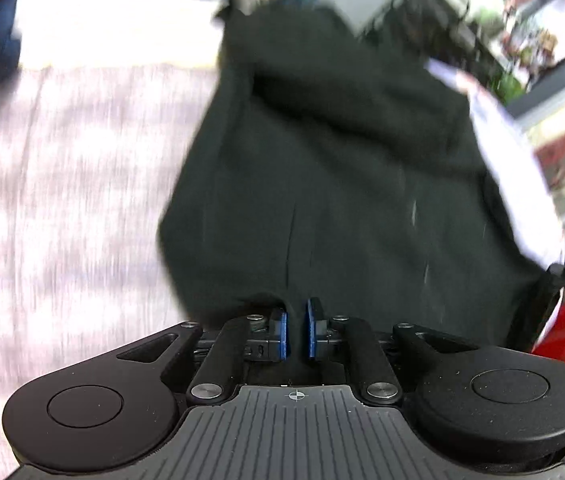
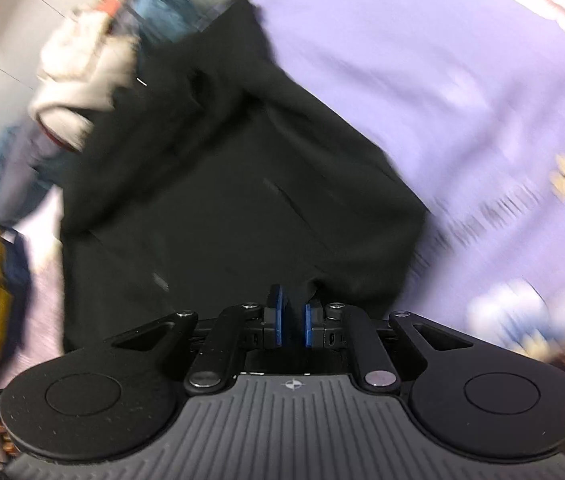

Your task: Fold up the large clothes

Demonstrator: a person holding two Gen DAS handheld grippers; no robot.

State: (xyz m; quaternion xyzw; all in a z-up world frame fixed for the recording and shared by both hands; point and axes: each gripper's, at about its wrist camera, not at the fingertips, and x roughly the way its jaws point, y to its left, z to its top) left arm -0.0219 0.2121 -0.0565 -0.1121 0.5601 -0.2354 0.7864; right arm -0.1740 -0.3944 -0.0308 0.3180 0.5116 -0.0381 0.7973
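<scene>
Holding: I have black cloth pinched in both claws, as far as the blur allows.
Left claw (image 1: pixel 296 330): blue pads nearly together, clenched on an edge of the garment (image 1: pixel 322 160).
Right claw (image 2: pixel 293 324): pads close, gripping a fold of the garment (image 2: pixel 222 184).
Garment: spread out ahead of both claws, over the bedspread (image 2: pixel 442 80).
Pile (image 2: pixel 78 60): mixed clothes at the garment's far end.

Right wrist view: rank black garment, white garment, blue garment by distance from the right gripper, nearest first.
1. black garment: pinched between the right gripper fingers, spreading up and left.
2. white garment: upper left, past the black cloth's far edge.
3. blue garment: top, just behind the white one; heavy blur, so the gap between 2 and 3 is slim.
</scene>
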